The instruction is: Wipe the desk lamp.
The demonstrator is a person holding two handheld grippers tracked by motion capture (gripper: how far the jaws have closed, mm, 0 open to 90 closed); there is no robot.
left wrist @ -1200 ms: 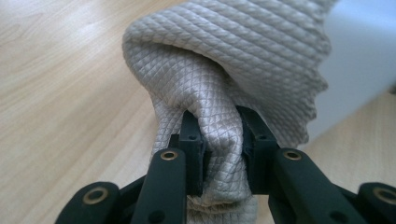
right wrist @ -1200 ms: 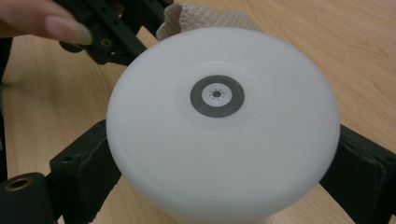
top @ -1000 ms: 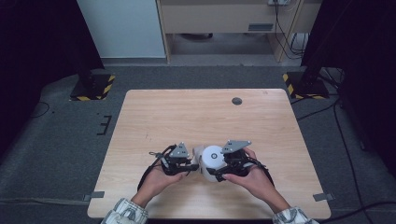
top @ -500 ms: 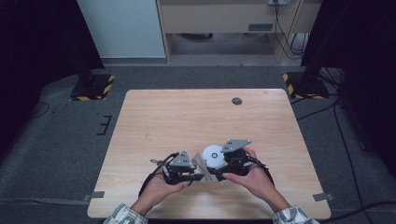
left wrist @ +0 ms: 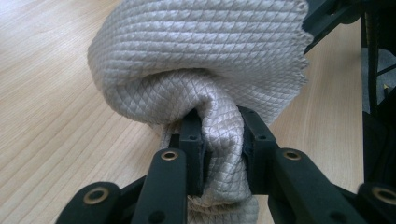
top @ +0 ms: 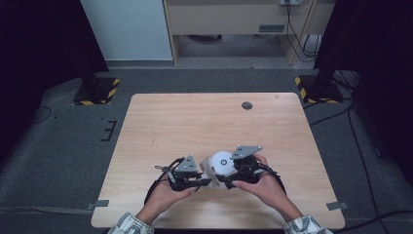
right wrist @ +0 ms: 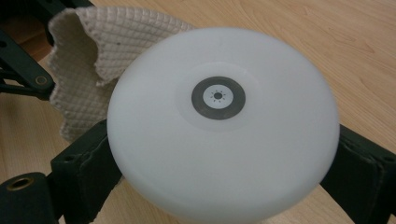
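Observation:
A round white disc (right wrist: 224,135) with a grey ring at its centre sits between the jaws of my right gripper (right wrist: 219,163), whose pads press on its two sides. In the high view the disc (top: 223,162) is near the table's front edge, with the right gripper (top: 233,176) beside it. A quilted whitish cloth (left wrist: 205,60) is bunched up and pinched in my left gripper (left wrist: 223,149), which is shut on a fold of it. The cloth (right wrist: 93,56) lies against the disc's left side. The left gripper (top: 202,180) is just left of the disc in the high view.
The wooden table (top: 195,122) has a small dark round cap (top: 247,105) near its far edge. Two black stands with yellow-black striped bases (top: 97,92) (top: 316,90) flank the table's far corners. Cables run over the floor at the right.
The left gripper has shifted slightly toward the front edge and in toward the disc with the cloth. The right gripper and disc have stayed put.

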